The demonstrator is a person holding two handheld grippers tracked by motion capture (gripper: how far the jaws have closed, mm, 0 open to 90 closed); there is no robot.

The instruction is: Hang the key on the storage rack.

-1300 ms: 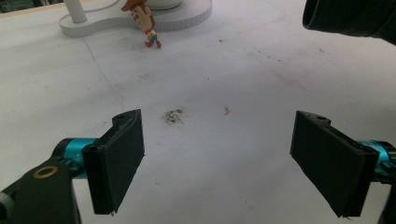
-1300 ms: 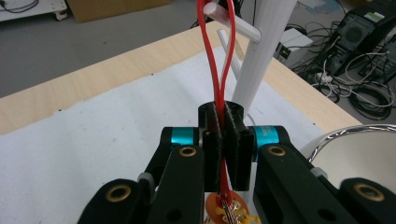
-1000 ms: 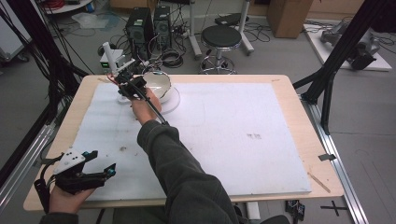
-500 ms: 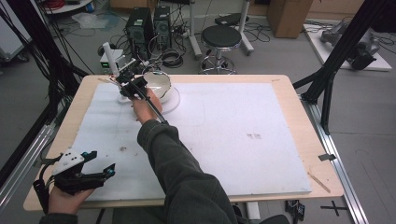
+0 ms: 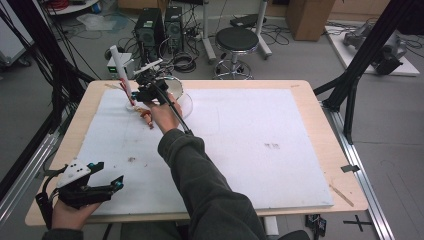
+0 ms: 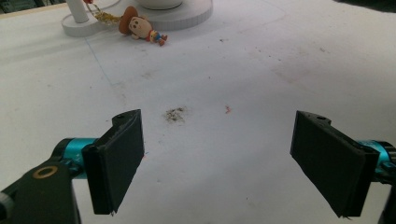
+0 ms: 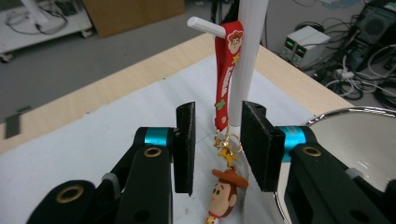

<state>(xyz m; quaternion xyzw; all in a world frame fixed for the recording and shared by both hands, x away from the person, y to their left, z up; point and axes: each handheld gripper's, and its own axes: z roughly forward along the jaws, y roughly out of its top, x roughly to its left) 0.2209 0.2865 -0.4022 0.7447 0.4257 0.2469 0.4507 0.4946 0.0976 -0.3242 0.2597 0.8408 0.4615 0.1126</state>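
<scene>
1. High view: a lab floor strewn with cables, computer towers and a black stool lies behind a wooden table covered by a white mat. The mat's right half is open and bare. The right gripper reaches to the far left corner, beside a white stand and a shiny bowl; its jaws are too small here to judge. The left gripper rests at the near left edge, well apart from it, jaws spread.

2. Left gripper view: the spread jaws frame bare mat with a few smudges. Beyond them a cowboy doll charm lies on the mat against the stand's round base, whose top is cut off by the frame.

3. Right gripper view: a red strap hangs from the stand's peg along the post. The jaws stand partly apart on either side of the strap's lower end and gold ring, not touching them. The charm dangles below, partly cut off. The bowl's rim shows at right.
</scene>
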